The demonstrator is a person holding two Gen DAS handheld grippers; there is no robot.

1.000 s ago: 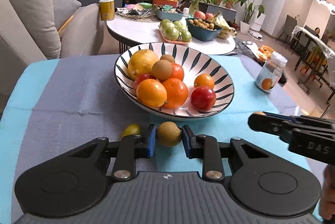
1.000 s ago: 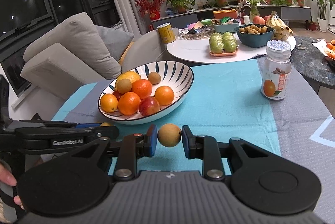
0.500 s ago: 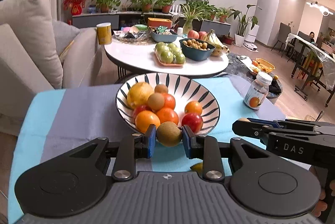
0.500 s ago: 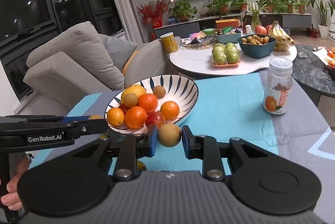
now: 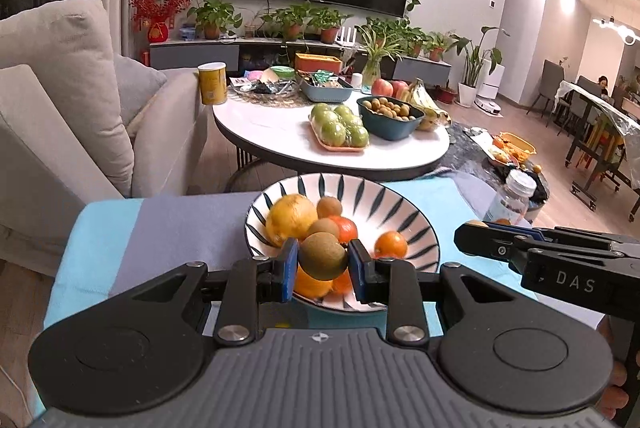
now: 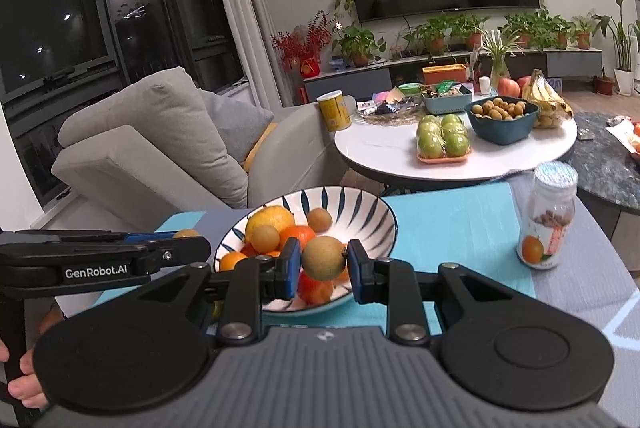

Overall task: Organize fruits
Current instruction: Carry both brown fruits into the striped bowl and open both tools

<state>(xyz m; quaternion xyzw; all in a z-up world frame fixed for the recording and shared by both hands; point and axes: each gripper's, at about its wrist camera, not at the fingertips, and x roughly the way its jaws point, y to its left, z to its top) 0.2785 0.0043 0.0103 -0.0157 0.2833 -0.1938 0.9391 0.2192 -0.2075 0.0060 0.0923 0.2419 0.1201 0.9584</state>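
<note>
The left gripper [image 5: 323, 266] pinches a greenish-brown kiwi [image 5: 323, 256] between its blue pads; the right gripper [image 6: 323, 265] pinches a tan round fruit [image 6: 323, 257]; both hang over the near rim of the striped bowl [image 5: 404, 203] of oranges just ahead; a jar [image 6: 547, 216] stands further right.

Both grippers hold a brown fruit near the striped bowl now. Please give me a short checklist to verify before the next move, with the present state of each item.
1. Left gripper grip on its kiwi: ok, clamped between both blue pads.
2. Right gripper grip on its brown fruit: ok, pinched at both sides.
3. Free room in the striped bowl: ok, the right part of it is bare.
4. Piled fruit stable: cannot tell; the large yellow citrus sits on top of others.
5. Grippers apart from each other: ok, a gap shows in both views.
6. Jar out of the way: ok, it stands upright to the right of the bowl.
</note>
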